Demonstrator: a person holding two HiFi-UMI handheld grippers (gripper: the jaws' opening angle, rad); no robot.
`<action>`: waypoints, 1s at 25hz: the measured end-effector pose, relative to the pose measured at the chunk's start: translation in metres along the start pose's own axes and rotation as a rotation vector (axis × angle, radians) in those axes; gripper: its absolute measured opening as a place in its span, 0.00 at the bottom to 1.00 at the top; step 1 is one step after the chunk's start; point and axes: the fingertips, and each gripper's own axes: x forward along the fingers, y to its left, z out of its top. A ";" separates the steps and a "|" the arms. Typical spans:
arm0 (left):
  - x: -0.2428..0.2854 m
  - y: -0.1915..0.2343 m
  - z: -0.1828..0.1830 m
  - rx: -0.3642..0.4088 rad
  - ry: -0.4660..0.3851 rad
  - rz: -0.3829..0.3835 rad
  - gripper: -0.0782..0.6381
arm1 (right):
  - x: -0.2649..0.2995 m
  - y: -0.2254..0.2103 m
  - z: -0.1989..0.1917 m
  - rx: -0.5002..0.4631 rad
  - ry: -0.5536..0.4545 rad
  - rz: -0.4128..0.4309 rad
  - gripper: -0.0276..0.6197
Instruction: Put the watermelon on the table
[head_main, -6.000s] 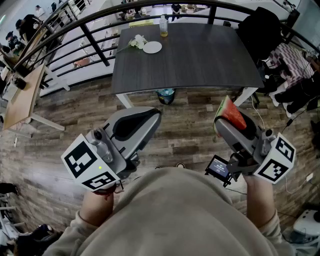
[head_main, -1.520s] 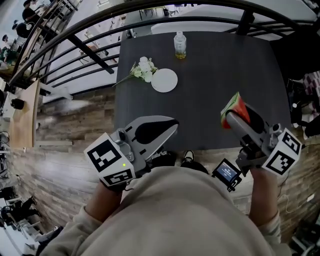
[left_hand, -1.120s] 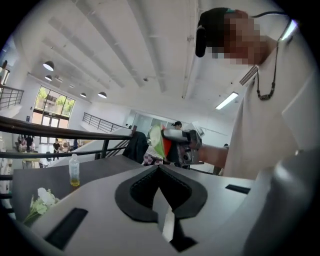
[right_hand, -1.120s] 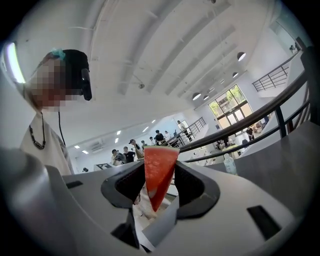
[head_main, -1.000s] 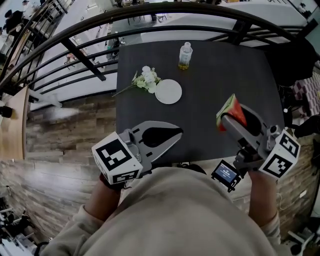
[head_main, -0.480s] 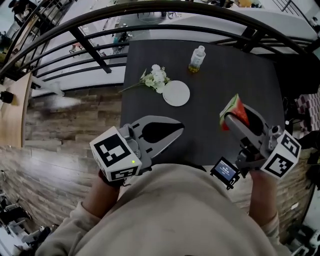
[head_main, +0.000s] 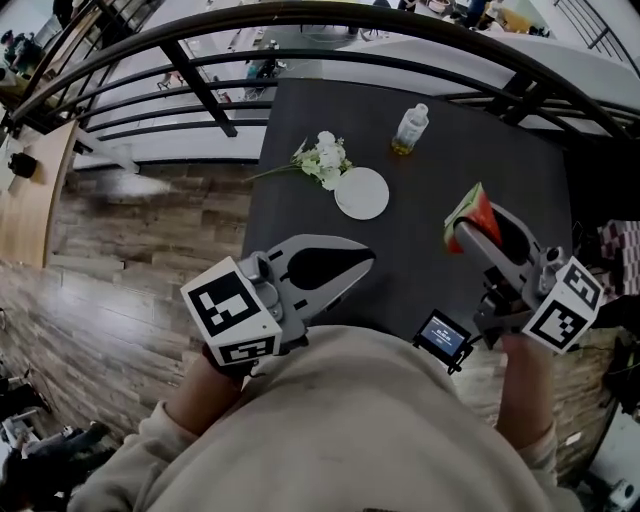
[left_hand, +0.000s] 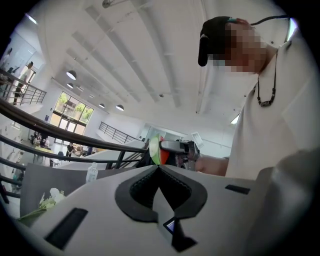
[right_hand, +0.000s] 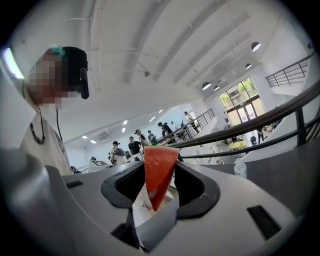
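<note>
A red watermelon slice (head_main: 469, 214) with a green rind is clamped in my right gripper (head_main: 466, 226), held above the right part of the dark table (head_main: 420, 255). In the right gripper view the watermelon slice (right_hand: 159, 172) stands as a red wedge, point down, between the two jaws. My left gripper (head_main: 366, 267) hangs over the table's near left part with its jaw tips touching and nothing in it. In the left gripper view the left gripper (left_hand: 158, 166) shows its jaws meeting, and the watermelon slice (left_hand: 156, 151) shows beyond them.
On the table stand a white plate (head_main: 362, 193), a bunch of white flowers (head_main: 323, 158) and a small bottle (head_main: 411, 129) near the far edge. A black railing (head_main: 200, 85) runs behind the table. Wood floor (head_main: 130, 260) lies to the left.
The view has closed in on the table, so plate, flowers and bottle sit lower and to the right. Both grippers have advanced over the near edge, the slice still held.
</note>
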 end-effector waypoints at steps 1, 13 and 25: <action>-0.002 -0.001 -0.001 -0.002 0.000 0.008 0.12 | 0.001 -0.001 -0.002 0.004 0.005 0.004 0.34; -0.023 0.018 -0.006 -0.037 -0.012 0.101 0.12 | 0.037 -0.017 -0.011 0.008 0.079 0.045 0.34; -0.035 0.018 -0.026 -0.073 0.000 0.145 0.12 | 0.061 -0.022 -0.032 0.018 0.147 0.081 0.34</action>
